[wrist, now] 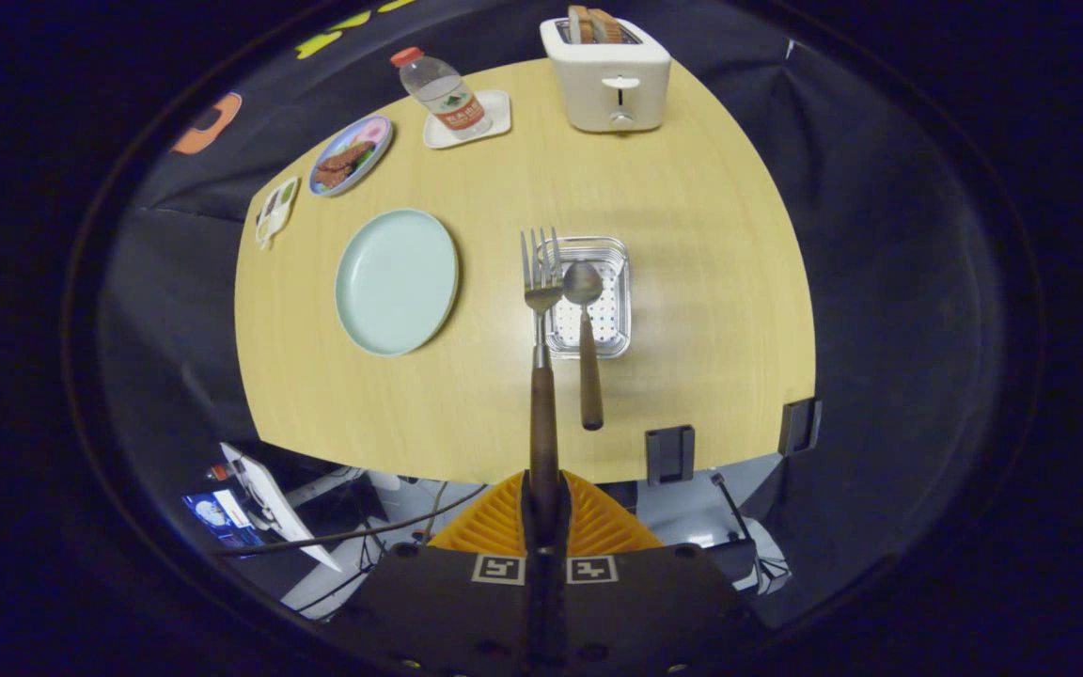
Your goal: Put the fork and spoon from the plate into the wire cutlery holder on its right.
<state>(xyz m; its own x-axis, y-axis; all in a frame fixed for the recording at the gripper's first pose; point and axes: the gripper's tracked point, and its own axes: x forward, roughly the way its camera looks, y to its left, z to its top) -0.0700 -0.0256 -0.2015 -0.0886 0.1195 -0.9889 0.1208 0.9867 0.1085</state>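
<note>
My gripper [542, 494] is shut on the brown handle of the fork [541, 291], which points straight ahead from the fingers. Its tines hang over the left rim of the wire cutlery holder [619, 282]. The spoon [586, 320] is in the holder, bowl down inside the basket, with its brown handle leaning back towards me just right of the fork. Left of the holder, the pale green plate [397, 280] lies bare on the wooden table [692, 216].
A white toaster [609, 80] with bread stands at the table's far edge. A water bottle [440, 92] on a white coaster, a plate of food [350, 155] and a small card [275, 209] sit at the far left. Two black brackets [670, 453] are fixed on the near edge.
</note>
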